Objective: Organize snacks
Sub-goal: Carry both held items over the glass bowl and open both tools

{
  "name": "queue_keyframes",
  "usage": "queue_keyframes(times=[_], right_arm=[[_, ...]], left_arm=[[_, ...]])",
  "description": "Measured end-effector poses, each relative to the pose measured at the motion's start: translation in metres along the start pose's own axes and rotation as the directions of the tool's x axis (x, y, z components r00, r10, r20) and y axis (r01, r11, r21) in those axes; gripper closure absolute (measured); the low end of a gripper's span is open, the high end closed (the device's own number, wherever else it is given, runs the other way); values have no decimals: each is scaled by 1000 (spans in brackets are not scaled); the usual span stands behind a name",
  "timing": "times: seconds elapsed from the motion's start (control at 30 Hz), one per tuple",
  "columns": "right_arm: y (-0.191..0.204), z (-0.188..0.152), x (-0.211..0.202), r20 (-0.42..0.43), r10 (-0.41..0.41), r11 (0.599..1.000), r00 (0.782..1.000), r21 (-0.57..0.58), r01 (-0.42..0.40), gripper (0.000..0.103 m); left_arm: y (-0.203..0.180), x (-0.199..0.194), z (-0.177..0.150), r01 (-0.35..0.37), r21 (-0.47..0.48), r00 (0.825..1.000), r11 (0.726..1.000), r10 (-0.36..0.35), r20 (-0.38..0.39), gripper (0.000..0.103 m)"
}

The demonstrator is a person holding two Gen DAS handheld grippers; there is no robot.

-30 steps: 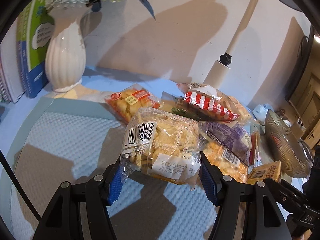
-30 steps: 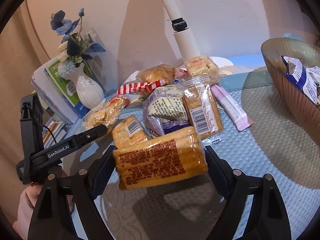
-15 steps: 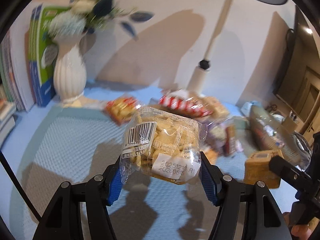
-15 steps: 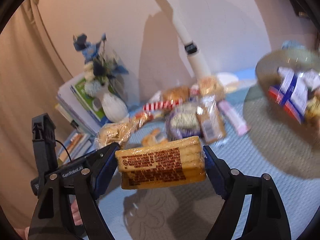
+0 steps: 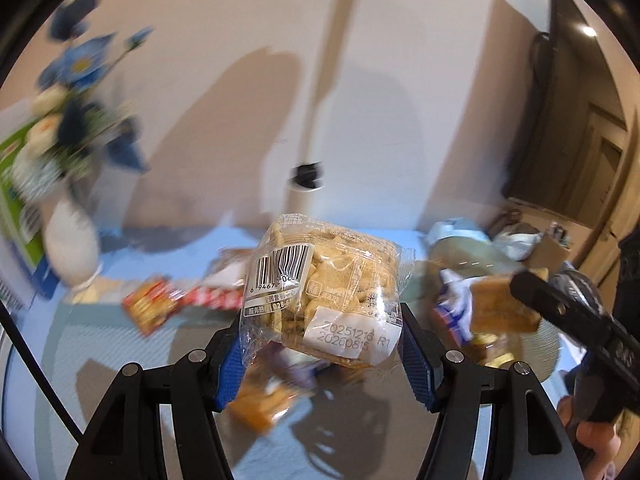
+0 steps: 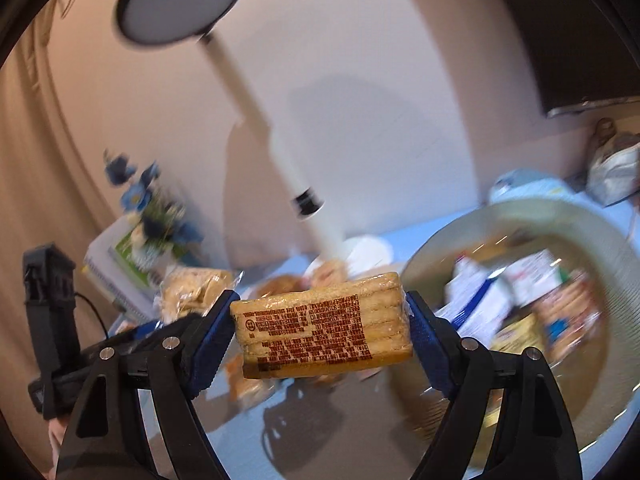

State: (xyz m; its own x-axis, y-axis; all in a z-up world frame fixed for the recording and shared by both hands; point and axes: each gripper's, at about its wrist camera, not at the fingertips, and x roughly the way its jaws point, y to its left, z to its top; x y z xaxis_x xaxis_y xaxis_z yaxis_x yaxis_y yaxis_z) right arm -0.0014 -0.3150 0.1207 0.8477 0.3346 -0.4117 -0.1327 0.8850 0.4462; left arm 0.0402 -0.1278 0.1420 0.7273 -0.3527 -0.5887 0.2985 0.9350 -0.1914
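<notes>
My left gripper (image 5: pixel 322 350) is shut on a clear bag of pale crackers (image 5: pixel 326 292) with a barcode and date label, held well above the blue mat. My right gripper (image 6: pixel 322 324) is shut on a yellow pack of biscuits with brown print (image 6: pixel 322 326), held in the air to the left of the ribbed glass bowl (image 6: pixel 436 256), which holds several wrapped snacks. In the left wrist view the right gripper and its biscuit pack (image 5: pixel 502 306) show at the right, over the bowl (image 5: pixel 548 352). More snack packs (image 5: pixel 150 308) lie on the mat, blurred.
A white vase with blue flowers (image 5: pixel 72 240) and books stand at the back left. A white lamp post (image 6: pixel 296 192) rises behind the snacks. The wall is close behind. A dark door (image 5: pixel 576 120) is at the far right.
Both grippers have risen and swung right toward the bowl, each still holding its pack. The bowl now fills the right of the right wrist view. The snack pile has dropped lower.
</notes>
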Motion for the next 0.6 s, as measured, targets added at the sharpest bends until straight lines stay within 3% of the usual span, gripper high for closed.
queue_keyframes(times=[0.23, 0.33, 0.43, 0.5, 0.6], right_arm=[[-53, 34, -25, 44, -138, 990, 989, 48, 136, 21], [-82, 35, -30, 38, -201, 976, 979, 88, 197, 20], [-108, 31, -20, -54, -294, 947, 954, 116, 298, 8], [-118, 26, -19, -89, -335, 930, 938, 126, 344, 7], [-119, 25, -23, -81, -328, 933, 941, 127, 336, 3]], left_arm=[[-74, 28, 16, 122, 80, 993, 989, -120, -21, 38], [-106, 52, 8, 216, 76, 974, 973, -210, -81, 37], [-131, 78, -4, 290, 97, 947, 952, -270, -175, 15], [-141, 91, -10, 274, 126, 944, 954, -241, -224, 12], [-142, 95, -11, 244, 161, 953, 956, -205, -225, 10]])
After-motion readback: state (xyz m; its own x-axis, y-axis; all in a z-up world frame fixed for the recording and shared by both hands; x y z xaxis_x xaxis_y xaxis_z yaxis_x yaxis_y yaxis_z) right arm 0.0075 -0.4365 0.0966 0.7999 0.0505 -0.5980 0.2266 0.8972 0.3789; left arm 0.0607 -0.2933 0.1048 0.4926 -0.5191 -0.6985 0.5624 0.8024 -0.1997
